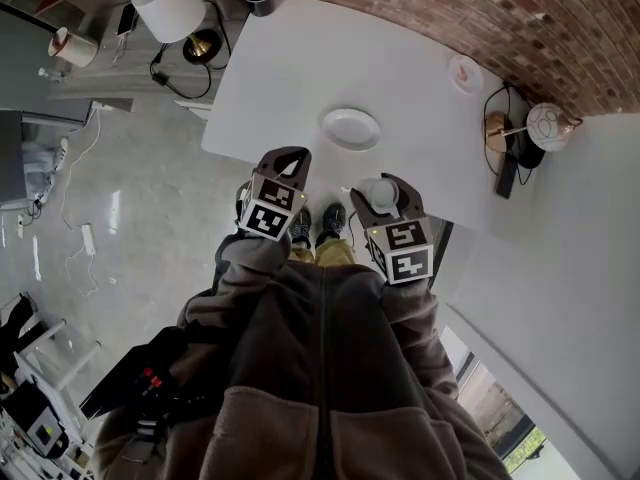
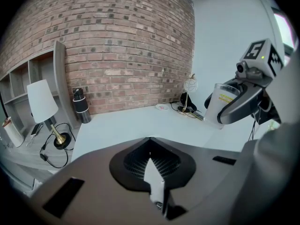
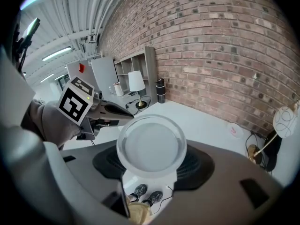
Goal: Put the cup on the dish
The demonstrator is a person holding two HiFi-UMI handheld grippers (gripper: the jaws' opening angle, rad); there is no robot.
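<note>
Loft-style office or studio here: bare brick wall at one o'clock, white table at twelve, shaded desk lamp at eleven, open shelving, exposed ceiling pipes.

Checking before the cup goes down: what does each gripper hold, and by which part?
The clear cup, clamped by its side walls below the rim in the right gripper; the left gripper is shut, empty.
</note>
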